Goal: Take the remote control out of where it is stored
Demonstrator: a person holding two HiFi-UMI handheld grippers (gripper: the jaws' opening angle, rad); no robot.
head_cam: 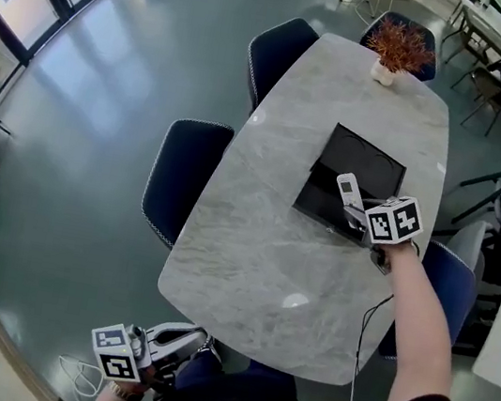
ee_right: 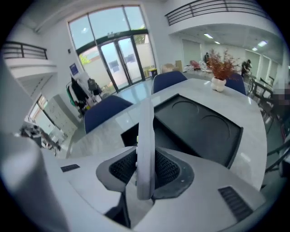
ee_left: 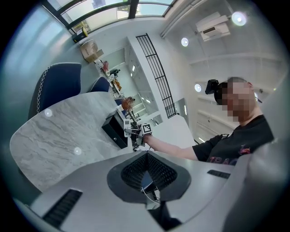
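A white remote control [head_cam: 349, 190] is up above the front of a black storage box [head_cam: 373, 164] on the marble table [head_cam: 251, 252]. My right gripper [head_cam: 355, 214] is shut on the remote's lower end. In the right gripper view the remote [ee_right: 146, 131] stands edge-on between the pads [ee_right: 168, 168], over the box lid [ee_right: 199, 122] and its open front drawer [ee_right: 130, 135]. My left gripper [head_cam: 185, 338] hangs off the table's near edge, shut and empty; its own view shows the pads [ee_left: 159, 170] meeting and the remote [ee_left: 126, 123] far off.
A pot of dried reddish plants [head_cam: 400, 47] stands at the table's far end. Blue chairs [head_cam: 186, 175] [head_cam: 280, 52] line the left side, another chair [head_cam: 451, 281] sits by my right arm. People and chairs are at the far right.
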